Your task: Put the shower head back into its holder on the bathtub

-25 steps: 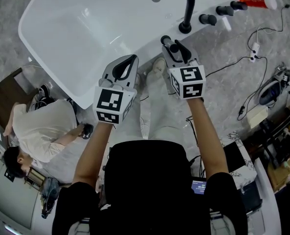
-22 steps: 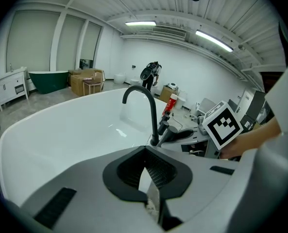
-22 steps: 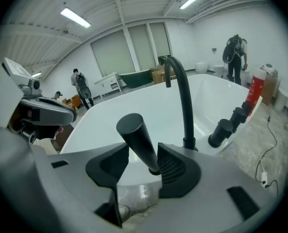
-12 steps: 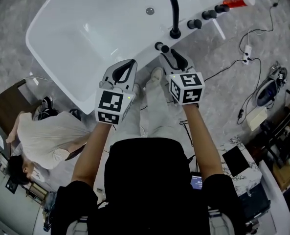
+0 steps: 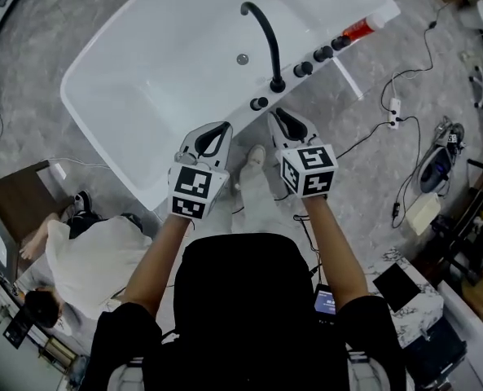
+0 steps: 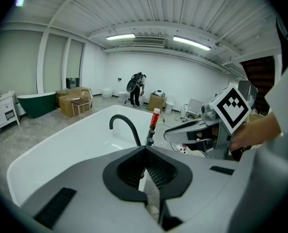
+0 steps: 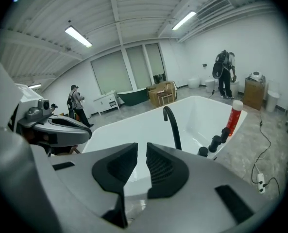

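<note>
The white bathtub (image 5: 127,96) lies ahead of me, with a black arched faucet (image 5: 265,39) and a row of black knobs (image 5: 322,54) on its near rim. At the near end of that row sits the black shower head (image 5: 260,103), upright on the rim. My right gripper (image 5: 278,115) hovers just short of it, apart from it. Its jaws have just been closing to a narrow gap, and nothing is between them (image 7: 142,149). My left gripper (image 5: 223,126) hangs beside it over the tub's edge, jaws shut and empty (image 6: 144,148).
A red bottle (image 5: 359,29) stands at the far end of the rim. A person in a white shirt (image 5: 86,259) crouches on the floor at lower left. Cables and a power strip (image 5: 392,108) trail across the grey floor at right. My shoe (image 5: 256,157) is below the grippers.
Both grippers rose and drew back from the tub rim. The right gripper came off the black shower head, which stays on the rim, and its jaws narrowed.
</note>
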The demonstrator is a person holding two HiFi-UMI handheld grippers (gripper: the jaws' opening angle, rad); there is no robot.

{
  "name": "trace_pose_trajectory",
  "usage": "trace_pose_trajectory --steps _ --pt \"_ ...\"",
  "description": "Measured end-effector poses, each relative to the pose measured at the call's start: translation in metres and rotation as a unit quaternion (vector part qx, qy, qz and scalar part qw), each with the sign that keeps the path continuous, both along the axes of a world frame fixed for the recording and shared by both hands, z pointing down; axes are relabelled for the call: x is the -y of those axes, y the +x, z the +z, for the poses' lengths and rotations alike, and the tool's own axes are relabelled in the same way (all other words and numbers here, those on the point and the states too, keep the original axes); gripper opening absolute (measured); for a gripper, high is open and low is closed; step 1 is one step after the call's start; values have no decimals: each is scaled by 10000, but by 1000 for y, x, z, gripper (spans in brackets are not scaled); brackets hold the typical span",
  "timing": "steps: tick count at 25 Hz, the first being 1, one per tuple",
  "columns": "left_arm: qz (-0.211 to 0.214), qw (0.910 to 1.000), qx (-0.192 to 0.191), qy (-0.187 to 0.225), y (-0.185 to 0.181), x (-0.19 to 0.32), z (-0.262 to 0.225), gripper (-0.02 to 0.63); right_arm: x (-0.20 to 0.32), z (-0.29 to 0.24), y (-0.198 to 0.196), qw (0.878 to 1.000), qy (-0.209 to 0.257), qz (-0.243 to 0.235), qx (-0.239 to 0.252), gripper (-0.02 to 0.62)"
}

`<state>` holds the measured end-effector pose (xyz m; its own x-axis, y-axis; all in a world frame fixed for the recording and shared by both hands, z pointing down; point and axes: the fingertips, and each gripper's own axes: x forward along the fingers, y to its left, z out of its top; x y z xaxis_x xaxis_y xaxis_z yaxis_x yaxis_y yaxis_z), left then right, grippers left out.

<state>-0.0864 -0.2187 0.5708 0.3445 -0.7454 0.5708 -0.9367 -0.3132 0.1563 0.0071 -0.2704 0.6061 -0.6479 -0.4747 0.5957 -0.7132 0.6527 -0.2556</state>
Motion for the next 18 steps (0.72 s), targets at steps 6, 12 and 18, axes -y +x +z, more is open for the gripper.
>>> trace_pose_trajectory --steps 6,12,18 --pt "-38 9997 43 232 -5 -3 -41 14 -9 -54 4 9986 514 -136 -3 32" --pt "-82 9977 -70 676 -5 -9 -84 14 -18 -111 7 9923 1196 -313 -53 23" --pt "-182 9920 -239 1229 -4 -5 -140 14 -15 -171 7 9856 1642 -273 282 23"
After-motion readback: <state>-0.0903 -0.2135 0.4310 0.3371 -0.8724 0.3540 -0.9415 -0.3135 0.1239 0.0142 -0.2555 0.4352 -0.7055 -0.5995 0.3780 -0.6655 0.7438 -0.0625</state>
